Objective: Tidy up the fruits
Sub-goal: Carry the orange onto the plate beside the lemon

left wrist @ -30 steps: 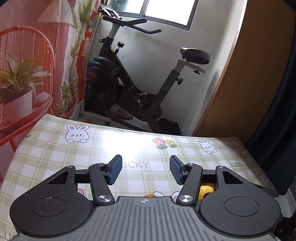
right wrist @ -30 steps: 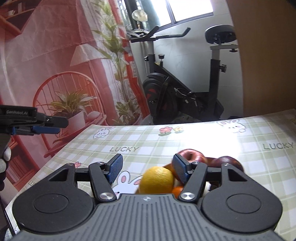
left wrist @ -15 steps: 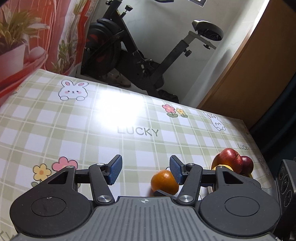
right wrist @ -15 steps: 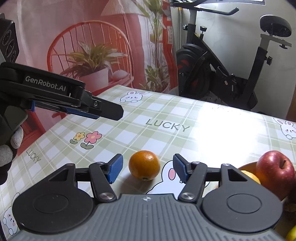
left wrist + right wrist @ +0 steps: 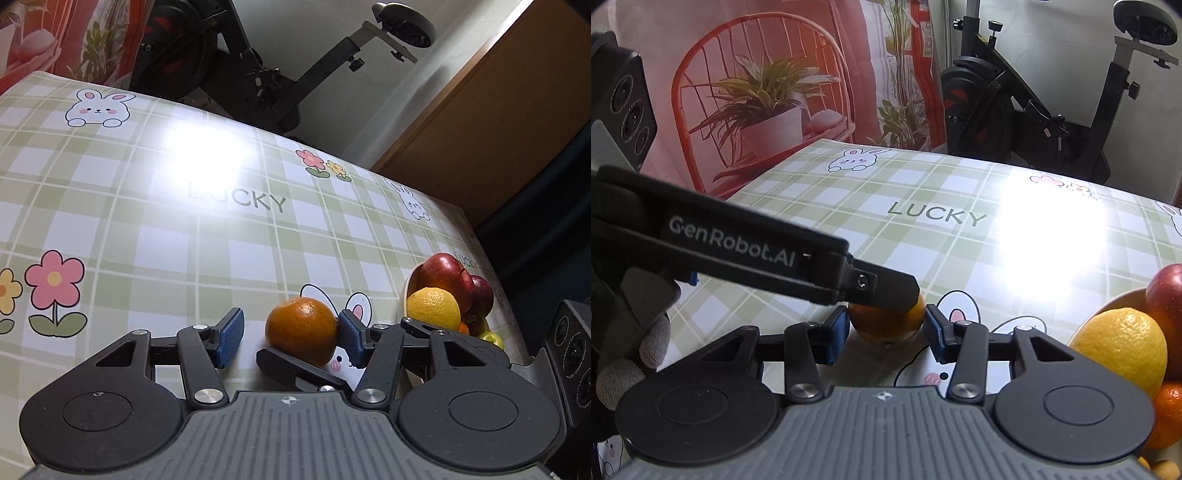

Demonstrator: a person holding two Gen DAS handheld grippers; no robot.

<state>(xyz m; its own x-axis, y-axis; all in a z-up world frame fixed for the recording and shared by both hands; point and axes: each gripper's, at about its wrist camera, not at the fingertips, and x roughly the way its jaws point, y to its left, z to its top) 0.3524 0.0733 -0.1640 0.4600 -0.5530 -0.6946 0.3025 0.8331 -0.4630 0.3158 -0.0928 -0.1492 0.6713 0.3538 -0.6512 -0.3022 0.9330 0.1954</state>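
Orange (image 5: 886, 325) on the table, loose, sits nearest, caught between both grippers. The right gripper (image 5: 884, 330) has just been closing its jaws, and its blue pads now sit snug against either side of the fruit; it looks gripped or all but gripped, though I cannot be certain the pads press. The left gripper (image 5: 291, 338) comes in from the side at a middling opening: its right pad seems to touch the orange, while the left pad stands clear, so it holds nothing. A gloved hand (image 5: 631, 354) steadies that tool.

Just beyond, to the right, a bowl (image 5: 406, 291) holds the gathered fruit: a lemon (image 5: 434, 308), two red apples (image 5: 445, 278) behind it, and small oranges (image 5: 1167, 413) low in the pile.

Farther off, the checked tablecloth (image 5: 147, 206) with rabbits and flowers lies bare. An exercise bike (image 5: 1015, 110) stands past the table's edge.

Judging by this, most fruit is already gathered; this one orange appears to be what is left to lift across into the bowl.
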